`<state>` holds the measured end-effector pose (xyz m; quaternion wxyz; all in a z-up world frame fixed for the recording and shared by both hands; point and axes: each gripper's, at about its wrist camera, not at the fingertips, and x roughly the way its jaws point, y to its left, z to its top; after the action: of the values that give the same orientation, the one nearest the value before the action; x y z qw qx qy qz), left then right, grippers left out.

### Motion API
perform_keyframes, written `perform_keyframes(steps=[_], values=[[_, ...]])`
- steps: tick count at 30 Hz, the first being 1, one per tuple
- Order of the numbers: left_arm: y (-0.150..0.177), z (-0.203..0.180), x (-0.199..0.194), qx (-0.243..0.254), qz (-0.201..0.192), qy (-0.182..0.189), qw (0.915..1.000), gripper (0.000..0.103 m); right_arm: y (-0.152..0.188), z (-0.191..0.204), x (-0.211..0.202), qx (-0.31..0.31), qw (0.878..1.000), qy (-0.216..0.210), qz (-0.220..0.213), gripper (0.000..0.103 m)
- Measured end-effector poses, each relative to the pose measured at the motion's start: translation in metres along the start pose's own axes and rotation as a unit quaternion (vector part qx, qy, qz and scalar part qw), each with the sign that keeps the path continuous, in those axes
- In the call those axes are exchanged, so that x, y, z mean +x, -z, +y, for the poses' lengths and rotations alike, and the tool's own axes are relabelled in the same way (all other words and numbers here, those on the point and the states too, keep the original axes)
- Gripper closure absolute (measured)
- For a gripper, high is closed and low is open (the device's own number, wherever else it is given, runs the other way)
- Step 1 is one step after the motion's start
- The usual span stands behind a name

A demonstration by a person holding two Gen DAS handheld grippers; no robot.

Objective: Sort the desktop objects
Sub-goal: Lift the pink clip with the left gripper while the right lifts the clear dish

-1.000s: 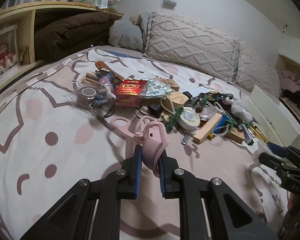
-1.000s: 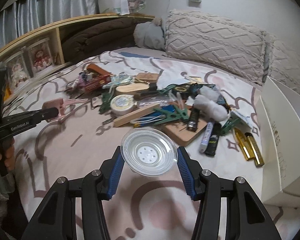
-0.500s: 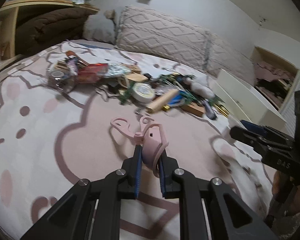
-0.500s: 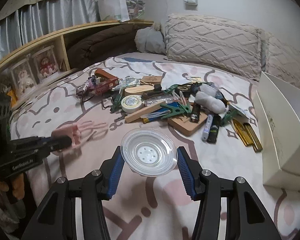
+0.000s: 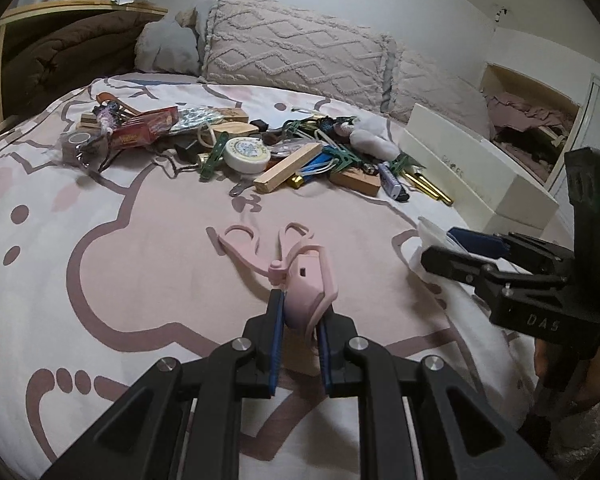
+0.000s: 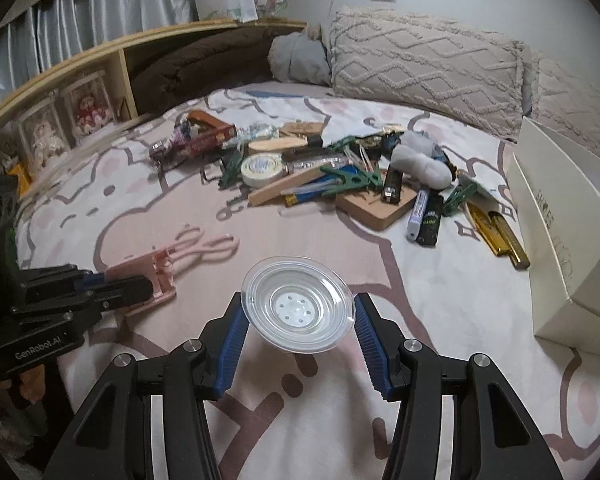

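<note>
Pink scissors in a pink sheath (image 5: 300, 276) stick out of my left gripper (image 5: 300, 320), which is shut on the sheath above the bedspread; the handles point away from me. In the right wrist view the same scissors (image 6: 168, 264) and left gripper (image 6: 140, 282) hover at the left. My right gripper (image 6: 298, 320) is shut on a clear round plastic dish (image 6: 298, 308), one pad at each side of the rim. It appears at the right edge of the left wrist view as the right gripper (image 5: 440, 246). The pile of mixed objects (image 5: 260, 152) lies farther up the bed.
A white open box (image 6: 568, 232) stands at the right on the bed, also seen as the box (image 5: 480, 176). Knitted pillows (image 5: 300, 60) line the back. A wooden shelf with a brown blanket (image 6: 188, 68) runs along the left. A person's hand (image 5: 560, 364) holds the right gripper.
My left gripper has carried the pink scissors back from the pile and swung right, so the box and right gripper now show. The right gripper drew back slightly with the dish.
</note>
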<state>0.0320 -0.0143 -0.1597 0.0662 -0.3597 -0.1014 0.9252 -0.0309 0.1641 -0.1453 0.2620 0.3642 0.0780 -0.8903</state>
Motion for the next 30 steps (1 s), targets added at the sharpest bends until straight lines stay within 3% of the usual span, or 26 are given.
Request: perform_keyframes(steps=[7, 11, 24, 27, 30], values=[[0.003, -0.002, 0.005, 0.011, 0.008, -0.01, 0.9999, 0.087, 0.005, -0.002, 0.009, 0.005, 1.0, 0.0, 0.018, 0.049], [0.004, -0.005, 0.009, 0.018, 0.013, -0.011, 0.9997, 0.076, 0.006, -0.003, 0.012, 0.012, 1.0, -0.003, 0.024, 0.049], [-0.001, 0.001, 0.013, 0.006, 0.009, -0.02, 0.9998, 0.076, 0.01, -0.006, 0.023, 0.023, 0.999, -0.001, 0.041, 0.049], [-0.001, 0.0, 0.013, 0.009, 0.01, -0.017, 0.9998, 0.086, 0.007, -0.006, 0.017, 0.029, 0.999, -0.007, 0.024, 0.049], [-0.001, -0.001, 0.013, 0.013, 0.008, -0.018, 0.9997, 0.086, 0.006, -0.008, 0.015, 0.034, 0.999, -0.01, 0.017, 0.049]])
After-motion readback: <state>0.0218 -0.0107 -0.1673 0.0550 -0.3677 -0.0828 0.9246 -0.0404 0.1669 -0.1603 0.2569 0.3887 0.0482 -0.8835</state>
